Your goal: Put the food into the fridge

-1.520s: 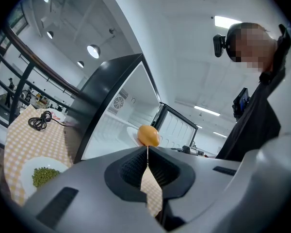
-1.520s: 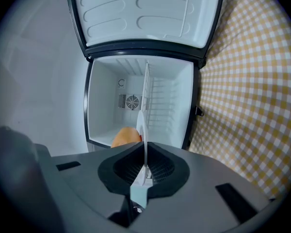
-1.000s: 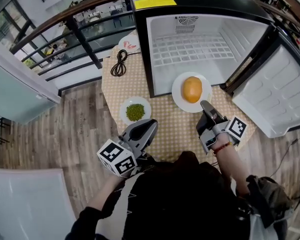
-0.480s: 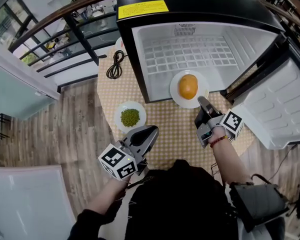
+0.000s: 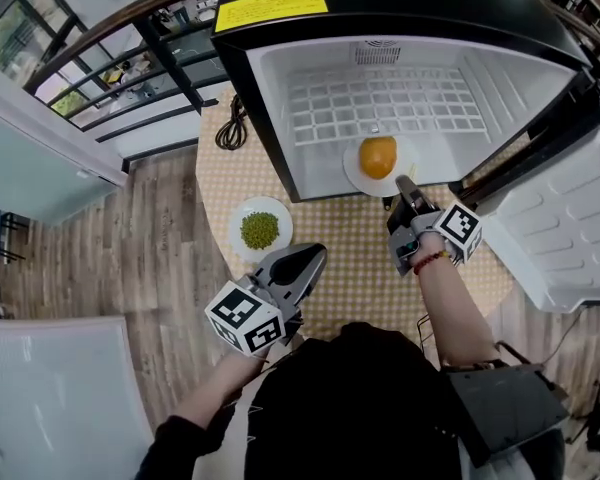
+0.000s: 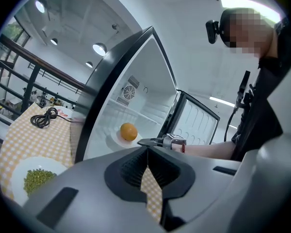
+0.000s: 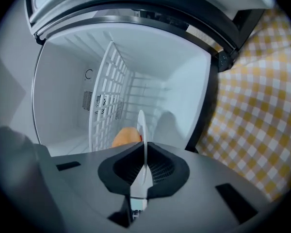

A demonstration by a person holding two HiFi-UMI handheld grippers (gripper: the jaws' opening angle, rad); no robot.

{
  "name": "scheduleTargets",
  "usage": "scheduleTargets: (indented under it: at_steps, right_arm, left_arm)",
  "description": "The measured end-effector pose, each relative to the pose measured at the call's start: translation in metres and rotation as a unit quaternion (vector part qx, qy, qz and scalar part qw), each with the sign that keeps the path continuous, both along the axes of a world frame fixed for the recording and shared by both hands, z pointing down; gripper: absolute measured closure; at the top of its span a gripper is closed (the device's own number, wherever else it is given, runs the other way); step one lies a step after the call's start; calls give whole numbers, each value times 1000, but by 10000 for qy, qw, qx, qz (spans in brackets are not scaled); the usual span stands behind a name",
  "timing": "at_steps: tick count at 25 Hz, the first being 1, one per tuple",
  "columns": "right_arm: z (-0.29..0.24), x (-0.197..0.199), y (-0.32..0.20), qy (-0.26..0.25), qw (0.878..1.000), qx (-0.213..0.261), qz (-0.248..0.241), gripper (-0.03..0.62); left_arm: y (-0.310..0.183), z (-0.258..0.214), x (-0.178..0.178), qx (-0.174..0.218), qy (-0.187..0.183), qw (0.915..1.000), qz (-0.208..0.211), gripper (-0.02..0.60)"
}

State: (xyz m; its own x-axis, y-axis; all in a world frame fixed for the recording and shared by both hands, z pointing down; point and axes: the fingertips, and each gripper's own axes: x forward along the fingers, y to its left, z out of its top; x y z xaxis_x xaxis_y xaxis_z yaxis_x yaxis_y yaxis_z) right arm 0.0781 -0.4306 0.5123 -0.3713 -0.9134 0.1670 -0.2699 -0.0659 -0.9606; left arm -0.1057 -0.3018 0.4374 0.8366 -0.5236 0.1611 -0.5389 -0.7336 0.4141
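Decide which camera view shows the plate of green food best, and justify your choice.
The head view: the plate of green food lies whole and unobstructed on the table. The left gripper view shows it low at the left, partly behind the left gripper. The right gripper view misses it.

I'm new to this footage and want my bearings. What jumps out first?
The open black fridge on the checked table, and an orange fruit on a white plate at its mouth, the right gripper clamping the rim. A dish of green peas sits by the left gripper.
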Motion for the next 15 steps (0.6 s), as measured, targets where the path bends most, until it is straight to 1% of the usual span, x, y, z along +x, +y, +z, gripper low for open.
scheduleTargets:
  at_steps: [7, 11, 15]
  right_arm:
    - [5, 2, -26, 142, 9999, -50, 2, 571]
    - [8, 8, -34, 359, 9993, -111, -22, 571]
    - [12, 16, -41, 504, 9983, -277, -13, 571]
  left_arm:
    - [-6, -7, 5, 0, 129, 9996, -236, 563]
    - [-4, 0, 4, -5, -8, 9995, -327, 562]
    - [-1, 8, -1, -154, 4, 9987, -488, 563]
